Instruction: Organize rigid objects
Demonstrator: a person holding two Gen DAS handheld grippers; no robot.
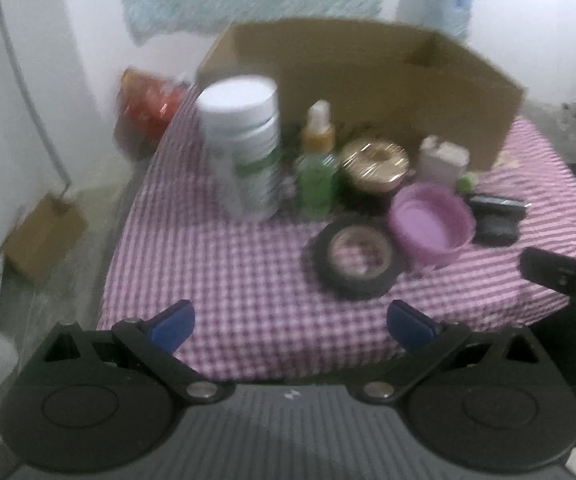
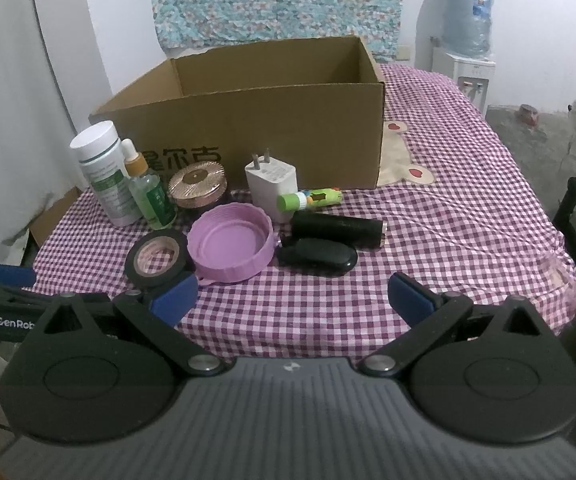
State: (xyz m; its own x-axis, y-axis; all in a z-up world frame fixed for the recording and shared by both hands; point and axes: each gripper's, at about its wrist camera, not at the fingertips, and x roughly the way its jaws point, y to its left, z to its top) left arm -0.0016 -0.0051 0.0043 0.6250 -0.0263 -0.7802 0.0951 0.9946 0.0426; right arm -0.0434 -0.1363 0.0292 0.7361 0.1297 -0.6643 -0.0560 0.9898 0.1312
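Observation:
An open cardboard box stands at the back of the checked tablecloth. In front of it lie a white pill bottle, a green dropper bottle, a gold round case, a white charger, a green glue stick, a purple lid, a black tape roll, a black cylinder and a black oval case. My right gripper is open and empty, near the table's front edge. My left gripper is open and empty, in front of the tape roll.
A small cardboard box sits on the floor at the left. A red bag lies behind the table's left corner. A water dispenser stands at the back right. A floral cloth hangs on the wall.

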